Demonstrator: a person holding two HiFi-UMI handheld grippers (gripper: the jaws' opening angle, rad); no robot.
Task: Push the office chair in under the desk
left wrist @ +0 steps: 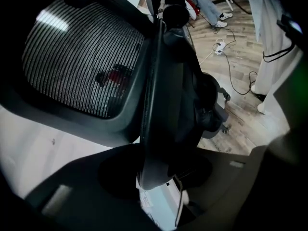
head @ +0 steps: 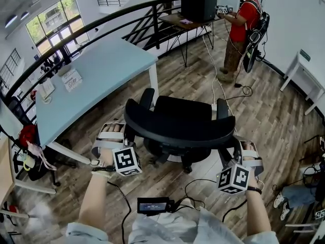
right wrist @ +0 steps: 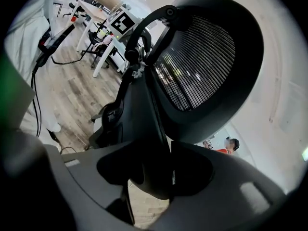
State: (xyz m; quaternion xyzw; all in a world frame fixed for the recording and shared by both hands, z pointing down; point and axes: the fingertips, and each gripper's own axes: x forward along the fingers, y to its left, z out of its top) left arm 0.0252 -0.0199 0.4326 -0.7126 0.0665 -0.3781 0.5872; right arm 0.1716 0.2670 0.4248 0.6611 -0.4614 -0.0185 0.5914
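Dead ahead at 12 o'clock the office chair stands on the wood floor with its back to me, and I've got it by both ends of the backrest. My left gripper is clamped on the frame edge at the 9 o'clock end, and my right gripper is pinching the frame at the 3 o'clock end. In each gripper view the dark rim runs straight down between the jaws, with the mesh panel rising above it. So by my read the grasp is made and the push itself is not yet begun: the seat sits clear of the desk, which lies off at 10 to 11 o'clock, and its white leg is just beside the chair's left armrest. Next I reckon it wants a turn as well as a shove. I'd swing the chair round toward 10 o'clock, then roll it forward on its casters with even pressure from both hands. The risk is that armrest catching the leg or the edge of the top, so it's steady as she goes.
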